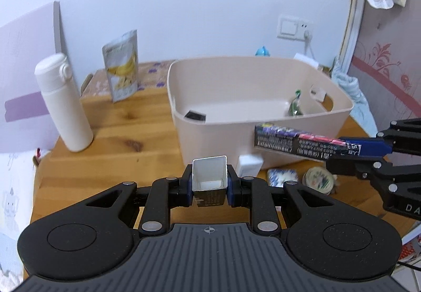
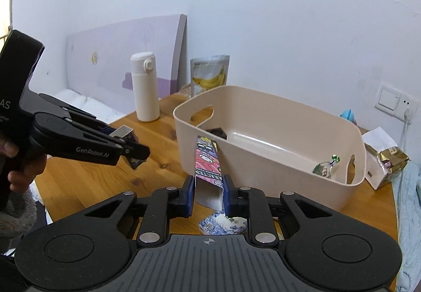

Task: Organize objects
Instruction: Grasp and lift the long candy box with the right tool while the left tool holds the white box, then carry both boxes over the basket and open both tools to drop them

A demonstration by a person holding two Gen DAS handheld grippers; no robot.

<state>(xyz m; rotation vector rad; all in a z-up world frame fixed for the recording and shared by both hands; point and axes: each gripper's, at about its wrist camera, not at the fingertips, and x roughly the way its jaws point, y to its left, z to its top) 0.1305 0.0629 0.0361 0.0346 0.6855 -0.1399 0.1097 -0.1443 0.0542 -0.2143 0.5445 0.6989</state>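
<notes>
- Left gripper: clamped on a small open-topped carton, lower centre of the left wrist view; white inside, dark printed panel below; mouth facing up and away.
- Right gripper: pinched on 1 end of a long printed box, lower centre of the right wrist view; open white end nearest the camera.
- Beige bin: centre right of the left view, standing on the bench; already holding a dark item at its left end and a small green-and-clear wrapper at its right end.
- Key relation: long axis of the printed box runs straight forward from the right gripper, far end over or against the near rim of the bin in the right view; contact not determinable. In the left view the same box lies near-horizontal in front of the bin's near wall, right of centre.
- Nearer tool, judged: right, its load already reaching the rim; left carton short of the wall, lower in frame.
- Left on the bench: white bottle and banana pouch upper left; white block, blue-patterned packet and round lidded item below the bin.
- Judged next need: lift and forward travel to clear the rim before release.
</notes>
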